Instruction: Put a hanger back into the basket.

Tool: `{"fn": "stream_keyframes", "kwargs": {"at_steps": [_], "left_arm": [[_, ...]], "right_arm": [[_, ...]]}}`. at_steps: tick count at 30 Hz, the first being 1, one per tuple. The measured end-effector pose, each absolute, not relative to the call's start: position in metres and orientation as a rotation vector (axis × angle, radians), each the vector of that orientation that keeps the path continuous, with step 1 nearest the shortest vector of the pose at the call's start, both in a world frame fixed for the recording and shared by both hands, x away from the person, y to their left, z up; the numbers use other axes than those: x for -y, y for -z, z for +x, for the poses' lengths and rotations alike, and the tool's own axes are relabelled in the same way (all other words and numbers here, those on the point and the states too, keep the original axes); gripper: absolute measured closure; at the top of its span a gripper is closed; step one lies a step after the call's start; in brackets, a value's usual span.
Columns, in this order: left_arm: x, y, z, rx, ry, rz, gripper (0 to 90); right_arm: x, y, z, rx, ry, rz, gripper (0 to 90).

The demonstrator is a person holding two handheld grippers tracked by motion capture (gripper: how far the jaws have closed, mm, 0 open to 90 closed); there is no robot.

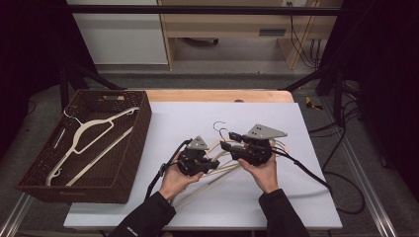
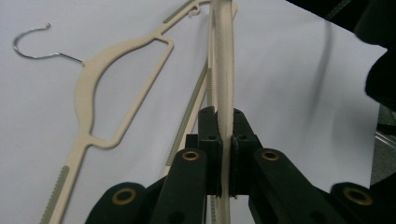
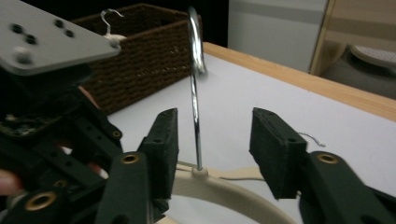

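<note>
The cream hanger (image 2: pixel 223 79) is clamped by its arm in the left gripper (image 2: pixel 225 140); the right gripper (image 3: pixel 212 149) stands part-open around its wire hook (image 3: pixel 196 93), pads clear.

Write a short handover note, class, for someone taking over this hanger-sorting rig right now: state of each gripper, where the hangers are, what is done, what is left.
Left gripper: shut on the arm of a cream hanger.
Right gripper: open, pads either side of that hanger's metal hook, not pressing it.
Hangers: one already lies in the wicker basket at the table's left; a loose hanger lies on the white mat by the held one.
Done: one hanger binned.
Left: probably carry the held hanger to the basket, then the rest.
</note>
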State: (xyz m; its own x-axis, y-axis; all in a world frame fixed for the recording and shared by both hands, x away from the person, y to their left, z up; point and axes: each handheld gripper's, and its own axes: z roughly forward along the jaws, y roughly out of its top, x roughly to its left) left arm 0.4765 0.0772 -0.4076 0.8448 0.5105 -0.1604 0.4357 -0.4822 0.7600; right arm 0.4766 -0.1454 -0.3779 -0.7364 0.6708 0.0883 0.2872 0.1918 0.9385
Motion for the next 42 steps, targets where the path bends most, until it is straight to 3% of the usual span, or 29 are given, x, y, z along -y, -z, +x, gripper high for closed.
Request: {"fn": "stream_keyframes", "kwargs": {"at_steps": [1, 4, 7, 10, 12, 13, 14, 15, 34, 39, 41, 42], "left_arm": [[-0.079, 0.405, 0.472, -0.697, -0.115, 2.126, 86.4], [-0.081, 0.402, 0.469, -0.699, -0.131, 2.117, 86.4], [-0.083, 0.395, 0.465, -0.715, -0.141, 2.104, 86.4], [-0.084, 0.388, 0.463, -0.72, -0.168, 2.096, 86.4], [-0.083, 0.385, 0.462, -0.724, -0.185, 2.1, 86.4], [-0.081, 0.385, 0.462, -0.727, -0.189, 2.099, 86.4], [-0.08, 0.384, 0.462, -0.727, -0.197, 2.105, 86.4], [-0.079, 0.385, 0.462, -0.726, -0.199, 2.114, 86.4], [-0.078, 0.385, 0.449, -0.674, -0.196, 2.137, 86.4], [-0.092, 0.373, 0.446, -0.687, -0.215, 2.107, 86.4], [-0.101, 0.365, 0.445, -0.699, -0.224, 2.09, 86.4], [-0.105, 0.362, 0.445, -0.699, -0.239, 2.081, 86.4]], "right_arm": [[0.15, 0.373, 0.468, -2.114, -1.586, 0.887, 41.4], [0.154, 0.368, 0.459, -2.091, -1.594, 0.88, 36.3], [0.161, 0.362, 0.448, -2.078, -1.61, 0.856, 37.9], [0.17, 0.352, 0.435, -2.031, -1.663, 0.813, 62.6], [0.172, 0.35, 0.434, -2.027, -1.678, 0.802, 67.7], [0.173, 0.345, 0.429, -2.017, -1.684, 0.794, 81.2], [0.173, 0.345, 0.429, -2.017, -1.684, 0.794, 81.2], [0.172, 0.34, 0.427, -2.008, -1.695, 0.777, 90.0], [0.167, 0.329, 0.438, -1.946, -1.699, 0.84, 90.0], [0.177, 0.33, 0.429, -1.95, -1.685, 0.83, 77.7], [0.188, 0.333, 0.425, -1.941, -1.662, 0.843, 64.8], [0.188, 0.333, 0.425, -1.941, -1.662, 0.843, 64.8]]}}
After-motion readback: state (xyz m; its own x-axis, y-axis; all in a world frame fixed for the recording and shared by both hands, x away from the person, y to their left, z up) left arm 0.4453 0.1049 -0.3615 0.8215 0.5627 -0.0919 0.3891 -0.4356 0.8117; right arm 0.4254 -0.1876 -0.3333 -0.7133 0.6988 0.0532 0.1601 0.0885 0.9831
